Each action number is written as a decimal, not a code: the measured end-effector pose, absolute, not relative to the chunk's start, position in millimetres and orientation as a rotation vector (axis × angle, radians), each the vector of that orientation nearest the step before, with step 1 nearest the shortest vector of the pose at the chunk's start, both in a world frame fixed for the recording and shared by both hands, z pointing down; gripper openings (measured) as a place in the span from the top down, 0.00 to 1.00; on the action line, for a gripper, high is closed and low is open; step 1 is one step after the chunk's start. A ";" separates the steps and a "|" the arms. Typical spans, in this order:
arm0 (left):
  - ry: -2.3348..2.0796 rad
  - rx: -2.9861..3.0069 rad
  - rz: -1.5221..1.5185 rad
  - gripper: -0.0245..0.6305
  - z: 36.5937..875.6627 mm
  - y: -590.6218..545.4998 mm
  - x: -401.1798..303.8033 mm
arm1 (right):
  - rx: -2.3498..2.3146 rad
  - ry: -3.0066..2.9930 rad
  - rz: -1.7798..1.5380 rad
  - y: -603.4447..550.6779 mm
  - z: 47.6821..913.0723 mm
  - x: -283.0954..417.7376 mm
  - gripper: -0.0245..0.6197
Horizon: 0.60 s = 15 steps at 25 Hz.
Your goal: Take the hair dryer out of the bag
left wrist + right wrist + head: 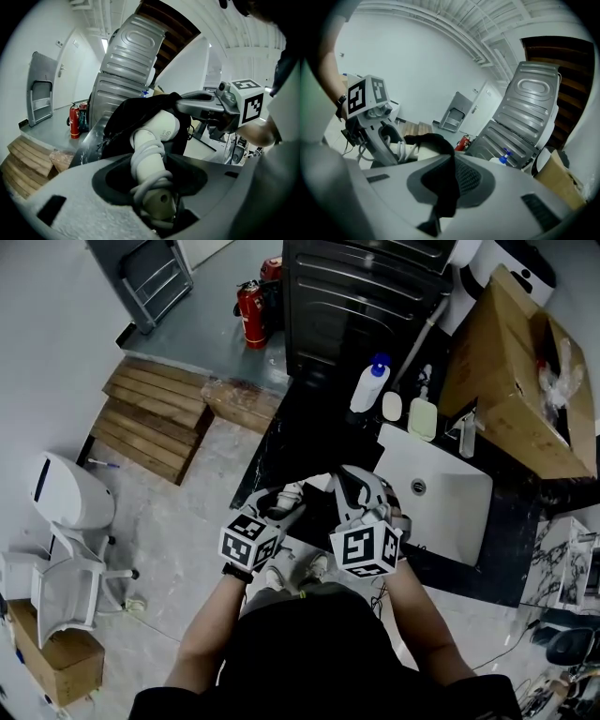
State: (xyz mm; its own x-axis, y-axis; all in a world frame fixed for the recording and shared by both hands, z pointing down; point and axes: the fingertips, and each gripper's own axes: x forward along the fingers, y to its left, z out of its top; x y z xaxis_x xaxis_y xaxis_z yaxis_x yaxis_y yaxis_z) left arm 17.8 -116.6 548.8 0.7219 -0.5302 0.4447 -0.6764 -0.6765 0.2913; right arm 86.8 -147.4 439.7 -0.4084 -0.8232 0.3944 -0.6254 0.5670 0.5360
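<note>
Glossy counter [298,439]; limp bag [133,111], cord-wrapped dryer [158,132]

The hair dryer [157,133] and its wound cord [149,152] are white, the bag [136,110] black. The desk [281,444] is black with pale flecks, the fire extinguisher [250,313] red.

- Left gripper [284,502]: pale grey moulded shell, with a dark oval recess just behind the fingers
- Right gripper [345,482]: same grey shell
- Marker cube [366,550] at each gripper's rear, far from the fingers: white, with black square patterns
- Black short-sleeved top [309,652]
- Dark wristband [236,570] behind the left cube
- Pale shoes [279,576]
</note>
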 end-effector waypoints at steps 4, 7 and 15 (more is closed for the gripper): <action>-0.937 2.498 0.443 0.61 543.8 -111.7 10.5 | 1.158 -2.160 -0.408 -148.5 439.4 87.5 0.92; -0.944 2.490 0.413 0.61 541.3 -110.3 3.1 | 1.158 -2.160 -0.405 -147.2 441.4 86.2 0.92; -0.895 2.513 0.361 0.61 527.5 -97.9 -1.6 | 1.179 -2.136 -0.398 -156.7 440.8 94.4 0.92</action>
State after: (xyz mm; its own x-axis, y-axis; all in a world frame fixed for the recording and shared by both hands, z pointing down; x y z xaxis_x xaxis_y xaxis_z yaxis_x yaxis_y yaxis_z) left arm -1.6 -97.9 527.5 0.7557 -0.5317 0.3824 -0.6482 -0.6905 0.3209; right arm 94.4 -156.7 440.8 -0.3780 -0.8352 0.3995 -0.6355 0.5479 0.5440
